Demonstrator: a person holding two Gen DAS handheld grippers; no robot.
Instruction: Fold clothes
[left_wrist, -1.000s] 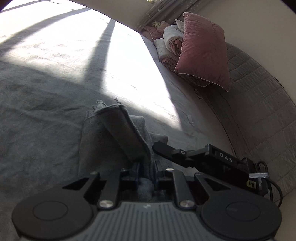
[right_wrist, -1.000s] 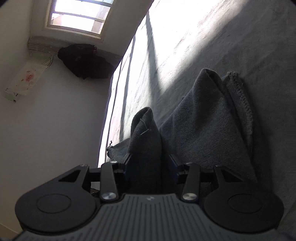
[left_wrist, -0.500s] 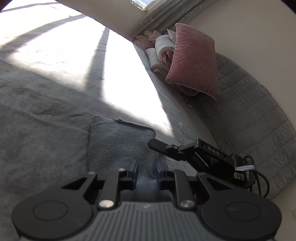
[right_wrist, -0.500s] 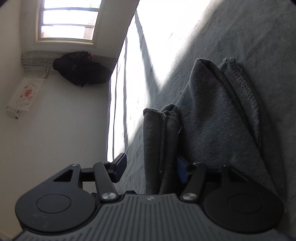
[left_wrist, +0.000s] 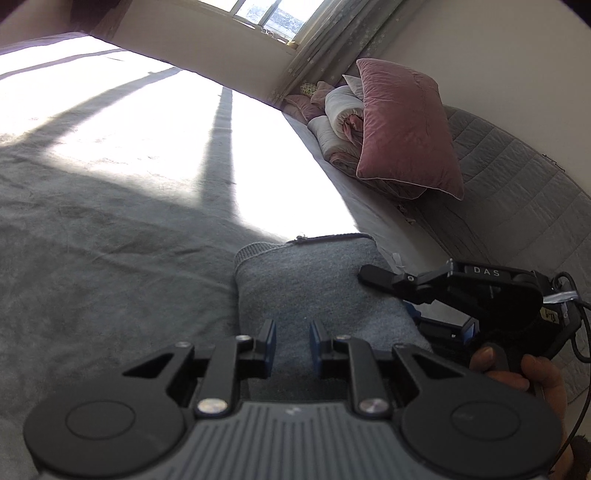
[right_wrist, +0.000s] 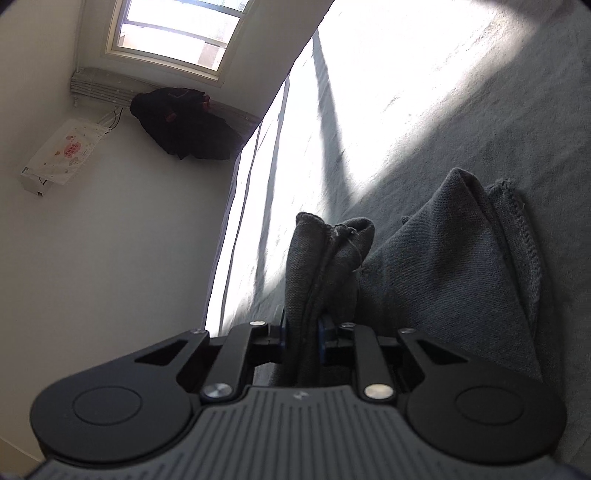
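A grey knitted garment lies folded on the grey bedspread. My left gripper hovers over its near end with the jaws a little apart and nothing between them. My right gripper is shut on a bunched corner of the same garment, which stands up between the pads. The right gripper also shows in the left wrist view, at the garment's right side, held by a hand.
A pink pillow and rolled bedding lie against the quilted headboard. A bright sunlit patch crosses the bed. A dark garment hangs under the window beside the bed's edge.
My left gripper let go of the garment and opened; the garment now lies flat. My right gripper opened half a second ago and has shut again on a corner.
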